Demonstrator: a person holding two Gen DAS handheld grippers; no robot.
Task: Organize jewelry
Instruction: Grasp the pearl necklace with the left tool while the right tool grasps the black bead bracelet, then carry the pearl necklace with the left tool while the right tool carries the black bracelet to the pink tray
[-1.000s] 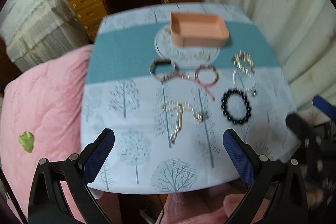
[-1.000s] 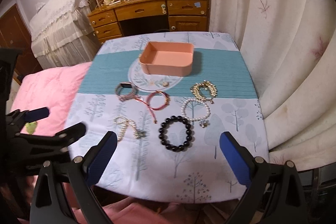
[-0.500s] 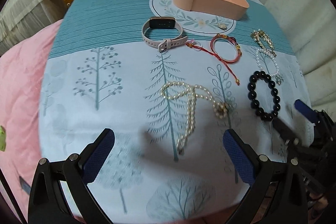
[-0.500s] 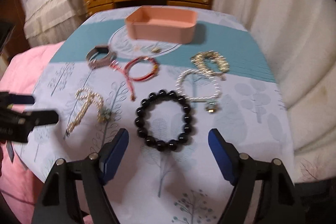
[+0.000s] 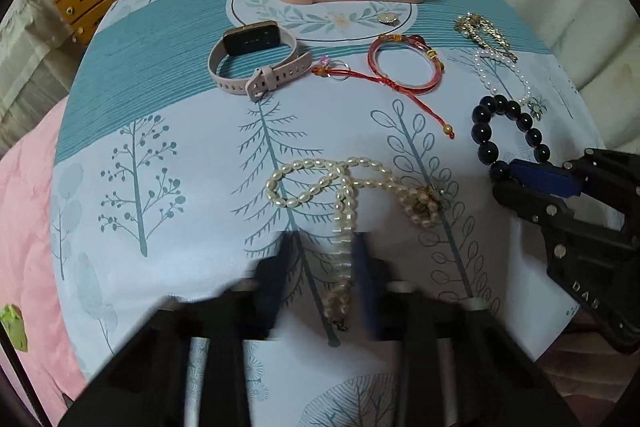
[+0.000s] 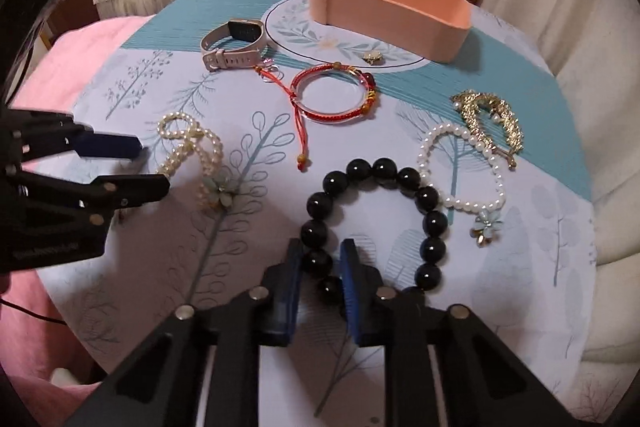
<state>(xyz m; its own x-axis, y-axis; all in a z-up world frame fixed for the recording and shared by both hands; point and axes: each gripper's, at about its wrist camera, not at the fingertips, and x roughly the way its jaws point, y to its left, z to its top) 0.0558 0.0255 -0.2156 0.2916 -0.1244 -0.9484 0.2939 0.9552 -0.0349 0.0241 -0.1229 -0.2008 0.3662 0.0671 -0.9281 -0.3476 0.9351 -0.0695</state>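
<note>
Pinching the black bead bracelet [image 6: 374, 223] nearest the viewer, well short of the pink tray [image 6: 384, 13], the right gripper [image 6: 318, 269] grips one bead; left gripper [image 5: 320, 283] straddles the pearl strand [image 5: 344, 203], narrowed, blurred, contact unclear.

left gripper [image 5: 322, 281] low at the near left, jaws narrowed and motion-blurred; right gripper [image 6: 318, 277] low at the near right, jaws nearly together

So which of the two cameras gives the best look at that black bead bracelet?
The right wrist view: the black bead bracelet fills the middle, nearly its whole ring visible, the right hand-held gripper around one bead. The left wrist view shows it at the edge, partly hidden.
</note>
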